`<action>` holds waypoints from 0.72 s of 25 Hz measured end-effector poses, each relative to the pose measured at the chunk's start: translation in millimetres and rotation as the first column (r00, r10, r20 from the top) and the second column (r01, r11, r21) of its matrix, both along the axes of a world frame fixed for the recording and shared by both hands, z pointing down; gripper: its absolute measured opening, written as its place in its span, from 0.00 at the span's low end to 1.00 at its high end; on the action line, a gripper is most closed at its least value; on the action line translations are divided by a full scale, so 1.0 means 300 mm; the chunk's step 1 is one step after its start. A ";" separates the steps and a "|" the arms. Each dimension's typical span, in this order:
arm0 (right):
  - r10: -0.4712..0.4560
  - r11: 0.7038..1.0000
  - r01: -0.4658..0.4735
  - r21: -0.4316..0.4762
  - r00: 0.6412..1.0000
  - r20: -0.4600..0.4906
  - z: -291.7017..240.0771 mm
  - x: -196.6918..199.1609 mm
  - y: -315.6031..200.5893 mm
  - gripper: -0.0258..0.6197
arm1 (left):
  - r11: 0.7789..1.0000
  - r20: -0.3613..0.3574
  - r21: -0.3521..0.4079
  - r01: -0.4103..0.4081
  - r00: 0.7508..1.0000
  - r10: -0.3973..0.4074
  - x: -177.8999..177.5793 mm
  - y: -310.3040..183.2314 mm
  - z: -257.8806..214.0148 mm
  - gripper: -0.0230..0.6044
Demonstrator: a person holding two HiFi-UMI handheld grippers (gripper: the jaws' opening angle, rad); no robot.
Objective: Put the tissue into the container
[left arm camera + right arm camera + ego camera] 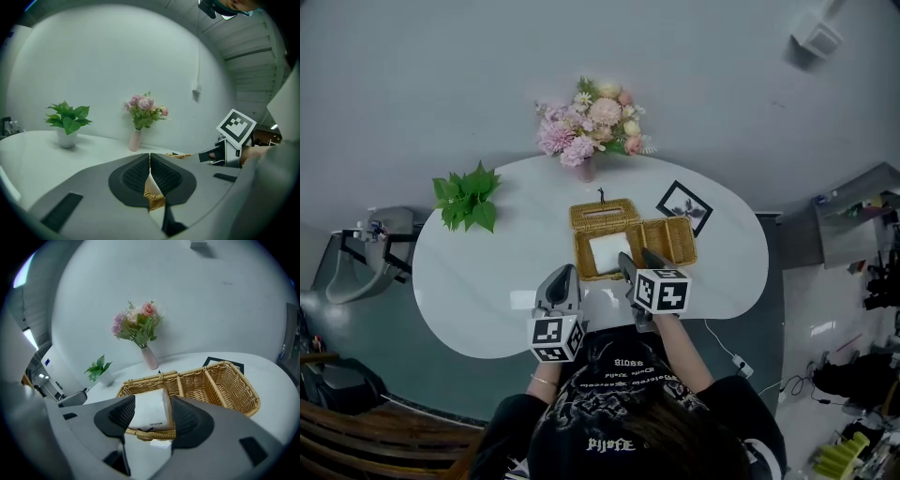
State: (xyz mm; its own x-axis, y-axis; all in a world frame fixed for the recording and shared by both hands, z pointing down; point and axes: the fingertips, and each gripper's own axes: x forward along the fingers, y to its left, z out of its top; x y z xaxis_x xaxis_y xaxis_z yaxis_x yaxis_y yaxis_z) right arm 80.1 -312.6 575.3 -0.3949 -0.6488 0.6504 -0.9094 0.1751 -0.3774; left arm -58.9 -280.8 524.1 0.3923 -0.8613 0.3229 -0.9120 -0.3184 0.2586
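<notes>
A wicker basket (679,240) (225,386) with compartments stands on the white table. A white tissue pack (609,251) (151,411) lies in its left compartment. My right gripper (636,262) (153,404) hovers at the basket's near rim, tilted down. It is open, and the pack shows in the gap beyond its pads without touching them. My left gripper (561,281) (150,164) is to the left of the basket over the table, its pads pressed together with nothing between them. The right gripper's marker cube (236,126) shows at the right of the left gripper view.
A wicker lid (603,214) with a slot sits at the basket's far side. Behind it stands a vase of pink flowers (589,131) (140,329). A green plant (469,199) (68,122) is at the left, a framed picture (684,206) at the right. The table's edge is near my body.
</notes>
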 end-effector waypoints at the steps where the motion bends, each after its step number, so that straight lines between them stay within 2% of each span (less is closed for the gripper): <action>1: -0.006 1.000 0.006 0.013 1.000 -0.010 -0.012 -0.003 0.007 0.42 | 1.000 -0.003 0.002 -0.009 1.000 0.009 0.001 0.003 -0.004 0.08; 5: -0.015 0.996 0.020 0.083 0.998 -0.062 -0.055 -0.011 0.041 0.42 | 0.999 -0.015 0.013 -0.046 0.999 0.046 0.010 0.018 -0.019 0.08; 11: 0.046 0.982 -0.032 0.184 0.996 -0.071 -0.095 -0.013 0.083 0.41 | 0.994 0.008 0.034 -0.100 0.995 0.099 0.018 0.047 -0.025 0.08; 13: 0.086 0.974 -0.067 0.214 0.993 -0.079 -0.105 -0.002 0.093 0.32 | 0.993 0.010 0.038 -0.112 0.994 0.111 0.020 0.055 -0.022 0.08; 15: 0.103 0.970 -0.081 0.228 0.991 -0.090 -0.107 -0.001 0.103 0.27 | 0.992 0.010 0.041 -0.119 0.993 0.119 0.022 0.063 -0.019 0.08; 18: 0.134 0.962 -0.095 0.255 0.981 -0.140 -0.110 0.010 0.116 0.15 | 0.990 0.002 0.059 -0.131 0.991 0.131 0.029 0.074 -0.031 0.08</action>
State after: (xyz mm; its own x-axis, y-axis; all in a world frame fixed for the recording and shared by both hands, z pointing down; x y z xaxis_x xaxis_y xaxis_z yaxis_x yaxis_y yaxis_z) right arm 83.2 -278.0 542.4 -0.2156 -0.8313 0.5123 -0.9725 0.1356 -0.1892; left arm -50.3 -258.5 514.8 0.5038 -0.8198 0.2722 -0.8608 -0.4500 0.2379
